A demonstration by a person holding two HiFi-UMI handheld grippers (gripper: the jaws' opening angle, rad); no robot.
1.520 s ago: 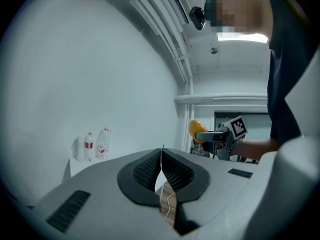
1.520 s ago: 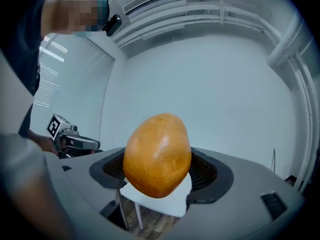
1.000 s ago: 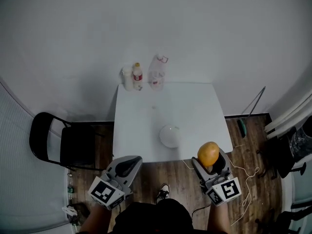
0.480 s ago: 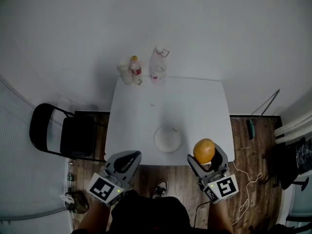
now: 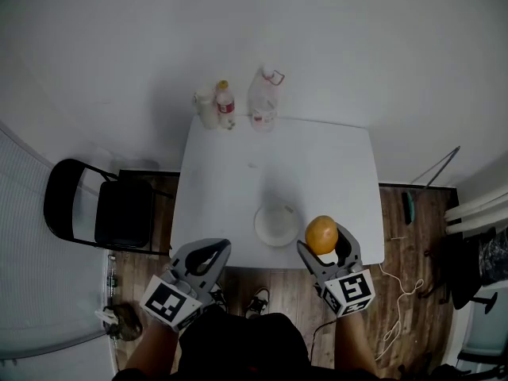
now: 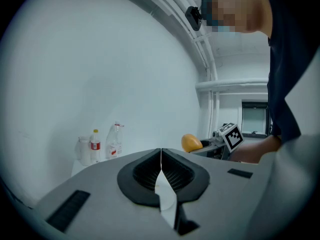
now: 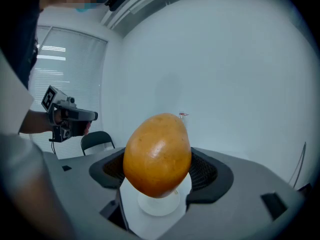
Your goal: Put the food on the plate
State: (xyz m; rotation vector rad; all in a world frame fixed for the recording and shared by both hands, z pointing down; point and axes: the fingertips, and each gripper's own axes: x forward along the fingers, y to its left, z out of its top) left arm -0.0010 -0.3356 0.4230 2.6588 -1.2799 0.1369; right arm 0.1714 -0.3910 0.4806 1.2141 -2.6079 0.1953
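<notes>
An orange-yellow mango (image 5: 321,234) (image 7: 157,154) sits between the jaws of my right gripper (image 5: 323,244) (image 7: 158,170), which is shut on it above the table's near right edge. The mango (image 6: 190,142) also shows in the left gripper view, far right. A small white plate (image 5: 277,224) (image 7: 159,204) lies on the white table (image 5: 238,189), just left of the held mango and below it in the right gripper view. My left gripper (image 5: 208,259) (image 6: 161,165) hangs off the table's near left corner, its jaws pressed together and empty.
Two bottles (image 5: 225,105) (image 5: 261,100) and a white cup (image 5: 207,108) stand along the table's far edge by the wall. A black folding chair (image 5: 95,213) stands left of the table. Cables and a green-handled tool (image 5: 408,208) lie on the wooden floor at the right.
My right gripper has carried the mango left and forward, from off the table's right corner to beside the plate. The left gripper stays near the near left corner. The head view shifted slightly.
</notes>
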